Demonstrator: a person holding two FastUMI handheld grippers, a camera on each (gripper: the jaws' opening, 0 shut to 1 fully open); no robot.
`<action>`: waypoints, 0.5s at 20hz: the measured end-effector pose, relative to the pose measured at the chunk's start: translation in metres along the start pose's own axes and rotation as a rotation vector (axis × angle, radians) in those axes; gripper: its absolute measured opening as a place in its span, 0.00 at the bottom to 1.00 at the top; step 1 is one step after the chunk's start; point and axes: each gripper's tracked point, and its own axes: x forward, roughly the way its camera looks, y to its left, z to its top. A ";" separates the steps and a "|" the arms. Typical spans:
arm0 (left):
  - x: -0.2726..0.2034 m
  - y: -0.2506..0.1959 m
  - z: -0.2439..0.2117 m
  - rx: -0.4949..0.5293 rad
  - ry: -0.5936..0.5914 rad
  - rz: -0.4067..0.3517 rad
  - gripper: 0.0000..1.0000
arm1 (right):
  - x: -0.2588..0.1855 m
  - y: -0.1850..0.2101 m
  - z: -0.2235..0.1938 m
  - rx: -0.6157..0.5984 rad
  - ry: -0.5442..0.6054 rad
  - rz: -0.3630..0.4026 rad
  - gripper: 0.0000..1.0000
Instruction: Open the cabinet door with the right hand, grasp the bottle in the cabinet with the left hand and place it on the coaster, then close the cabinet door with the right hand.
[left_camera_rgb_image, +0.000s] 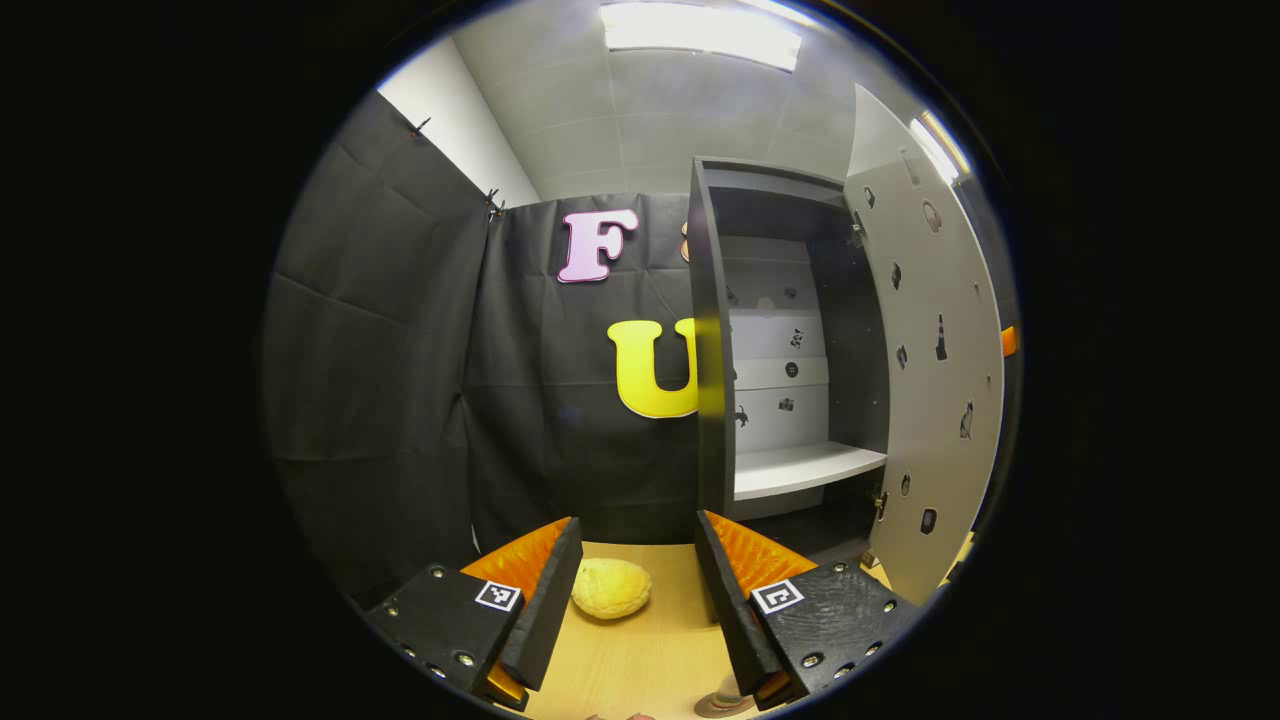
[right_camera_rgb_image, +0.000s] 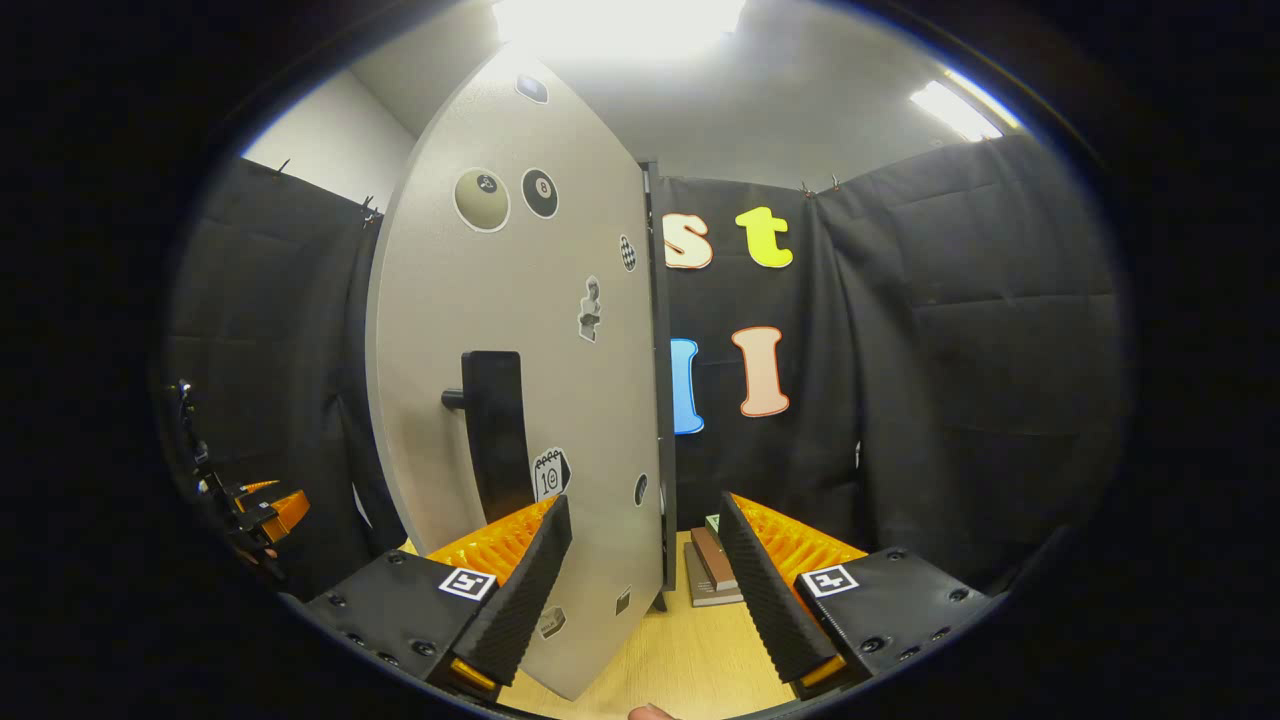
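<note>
Left gripper (left_camera_rgb_image: 637, 600) fingers wide apart, empty; right gripper (right_camera_rgb_image: 645, 590) fingers apart beside cabinet door (right_camera_rgb_image: 520, 350).

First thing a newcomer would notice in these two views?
The open cabinet, its door swung wide and dotted with stickers, a dark handle near the right tool. Then the yellow lumpy object on the table, between the open fingers of the left tool.

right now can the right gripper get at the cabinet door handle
Probably yes: the right gripper is open, and the dark handle on the open cabinet door sits just ahead to its left, with nothing between them.
</note>
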 end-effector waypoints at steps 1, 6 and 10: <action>-0.001 0.005 0.000 -0.004 0.001 0.001 0.66 | 0.001 0.001 0.000 0.000 -0.003 0.000 0.95; -0.006 0.021 0.003 -0.041 -0.008 -0.002 0.68 | 0.003 0.015 0.000 0.005 -0.005 0.040 0.95; -0.008 0.037 0.003 -0.021 -0.013 0.010 0.67 | 0.007 0.028 0.000 0.008 -0.006 0.087 0.95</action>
